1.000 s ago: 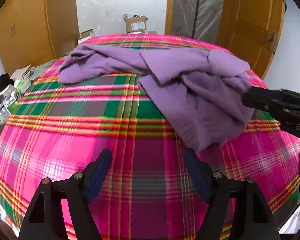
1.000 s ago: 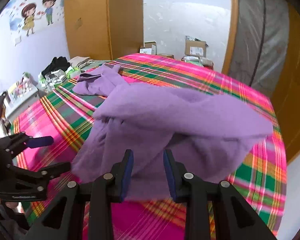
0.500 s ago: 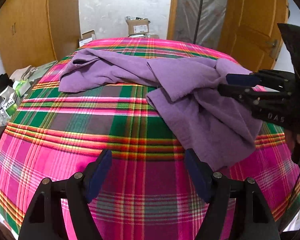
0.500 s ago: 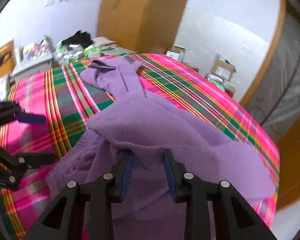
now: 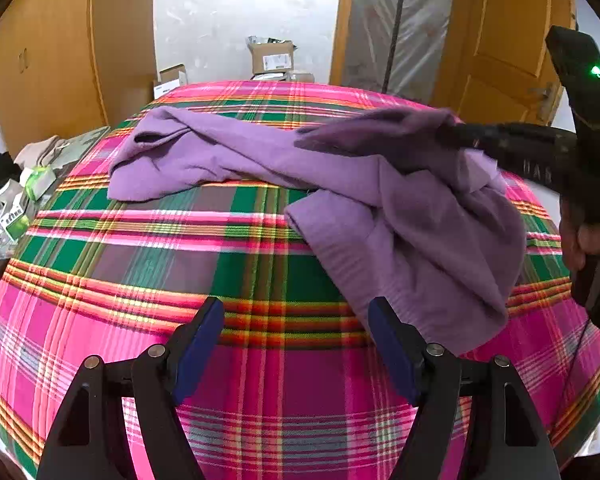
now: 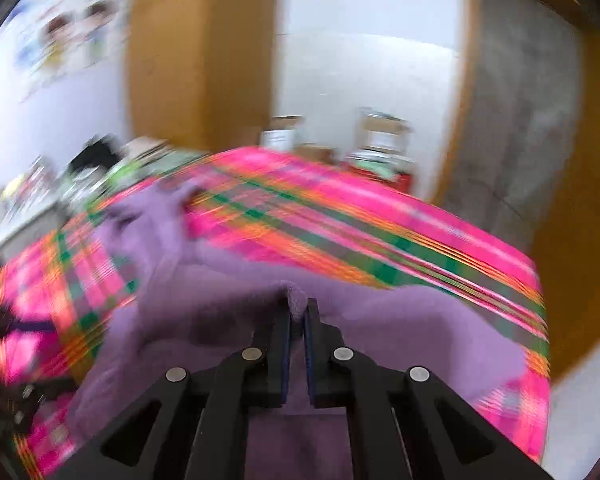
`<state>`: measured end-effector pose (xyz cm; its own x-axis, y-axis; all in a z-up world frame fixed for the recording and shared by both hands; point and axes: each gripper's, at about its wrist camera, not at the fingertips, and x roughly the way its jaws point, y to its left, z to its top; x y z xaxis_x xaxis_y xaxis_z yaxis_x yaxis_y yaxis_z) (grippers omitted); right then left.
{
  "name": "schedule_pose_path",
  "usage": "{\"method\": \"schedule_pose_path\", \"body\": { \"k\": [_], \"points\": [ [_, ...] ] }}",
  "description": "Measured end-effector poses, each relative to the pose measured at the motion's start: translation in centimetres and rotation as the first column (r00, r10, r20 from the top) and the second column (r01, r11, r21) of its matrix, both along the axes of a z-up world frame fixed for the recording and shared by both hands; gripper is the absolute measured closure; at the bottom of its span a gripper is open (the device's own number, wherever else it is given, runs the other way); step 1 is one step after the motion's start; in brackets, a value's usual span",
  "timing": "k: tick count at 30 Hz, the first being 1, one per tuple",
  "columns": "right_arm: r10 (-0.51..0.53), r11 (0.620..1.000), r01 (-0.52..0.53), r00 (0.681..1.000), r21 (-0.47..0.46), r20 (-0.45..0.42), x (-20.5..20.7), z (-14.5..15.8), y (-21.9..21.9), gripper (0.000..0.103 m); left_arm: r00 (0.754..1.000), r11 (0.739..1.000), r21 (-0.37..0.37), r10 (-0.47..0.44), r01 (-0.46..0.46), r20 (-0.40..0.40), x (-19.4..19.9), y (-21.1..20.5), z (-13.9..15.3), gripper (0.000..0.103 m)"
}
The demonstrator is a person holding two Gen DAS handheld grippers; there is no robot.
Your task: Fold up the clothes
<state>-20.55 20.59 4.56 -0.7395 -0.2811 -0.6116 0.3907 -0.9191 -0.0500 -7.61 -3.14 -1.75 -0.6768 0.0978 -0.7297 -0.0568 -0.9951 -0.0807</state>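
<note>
Sweater point(image 5: 400, 216), purple, lies crumpled on the bed point(image 5: 180, 280) with its pink-green plaid cover, mostly on the right half, one sleeve trailing to the left.

Left wrist view: we see the left hand-held gripper point(image 5: 296, 344) with jaws wide apart, nothing between them, hanging over bare plaid just short of the sweater's near hem. The right pad sits close beside the ribbed hem but we can't tell if it touches. Right hand-held gripper point(image 5: 452, 134) comes in from the right, pinching a fold of the sweater and lifting it off the heap; a hand point(image 5: 584, 248) grips its handle at the frame edge. Cardboard boxes point(image 5: 270, 56) stand on the floor beyond the bed, clutter on a low surface to the left.

Right wrist view: blurred, so detail is weak. The right hand-held gripper point(image 6: 297, 312) has just been closing, and its jaws now stand nearly together with a ridge of purple knit squeezed between the pads. The rest of the sweater point(image 6: 420, 332) spreads below and to both sides, bed point(image 6: 340, 216) behind.

Step, as we judge it: untangling and spreading, not folding yet. Next move probably calls for the left one to take the near hem so both can pull the sweater flat.
</note>
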Motion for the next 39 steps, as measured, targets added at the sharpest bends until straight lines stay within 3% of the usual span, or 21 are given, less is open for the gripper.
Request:
{"method": "schedule_pose_path", "body": {
  "k": [2,4,7,12,18,25,27,29,31,33,37,39],
  "points": [
    [-0.154,0.987,0.155,0.988,-0.038,0.02,-1.0,0.2,3.6,0.097,1.0,1.0,0.006,-0.007,0.007,-0.008,0.0,0.2,0.3,0.027],
    [-0.301,0.95,0.304,0.952,-0.069,0.048,-1.7,0.1,7.4,0.096,1.0,1.0,0.012,-0.014,0.014,-0.016,0.1,0.4,0.5,0.027],
    [-0.381,0.917,0.39,0.919,-0.083,0.103,-1.5,-0.3,10.7,0.092,0.999,0.999,0.022,-0.027,0.028,-0.03,0.3,0.7,0.9,0.027],
    [-0.334,0.934,0.346,0.935,-0.094,0.119,1.6,-0.9,10.8,0.081,0.995,0.995,0.056,-0.08,0.083,-0.061,0.9,2.0,1.8,0.027],
    [-0.198,0.961,0.218,0.972,-0.171,0.125,6.2,-1.2,8.1,0.076,0.981,0.981,0.068,-0.174,0.18,-0.086,1.8,4.6,2.7,0.027],
    [-0.132,0.957,0.164,0.98,-0.238,0.146,9.4,-2.1,6.6,0.073,0.968,0.968,0.06,-0.241,0.245,-0.07,2.3,7.3,2.4,0.027],
    [-0.126,0.954,0.163,0.98,-0.251,0.156,9.9,-2.3,6.7,0.073,0.963,0.964,0.045,-0.261,0.264,-0.062,2.4,8.1,2.1,0.034],
    [-0.122,0.951,0.163,0.979,-0.262,0.165,10.4,-2.5,7.0,0.073,0.962,0.962,0.027,-0.271,0.272,-0.038,2.2,8.8,1.4,0.056],
    [-0.115,0.95,0.157,0.979,-0.271,0.165,11.0,-2.7,7.1,0.073,0.961,0.961,0.021,-0.275,0.275,-0.015,2.0,9.2,0.8,0.065],
    [-0.103,0.95,0.145,0.982,-0.278,0.16,11.4,-2.6,7.2,0.073,0.964,0.964,0.006,-0.267,0.267,-0.006,1.9,9.5,0.4,0.068],
    [-0.077,0.951,0.113,0.988,-0.288,0.132,12.1,-2.1,7.2,0.073,0.97,0.97,-0.003,-0.241,0.241,-0.001,1.5,9.5,0.2,0.094],
    [-0.066,0.951,0.098,0.991,-0.294,0.116,12.3,-1.8,7.2,0.073,0.974,0.974,0.014,-0.225,0.225,-0.001,1.3,9.1,0.4,0.097]
  ]
}}
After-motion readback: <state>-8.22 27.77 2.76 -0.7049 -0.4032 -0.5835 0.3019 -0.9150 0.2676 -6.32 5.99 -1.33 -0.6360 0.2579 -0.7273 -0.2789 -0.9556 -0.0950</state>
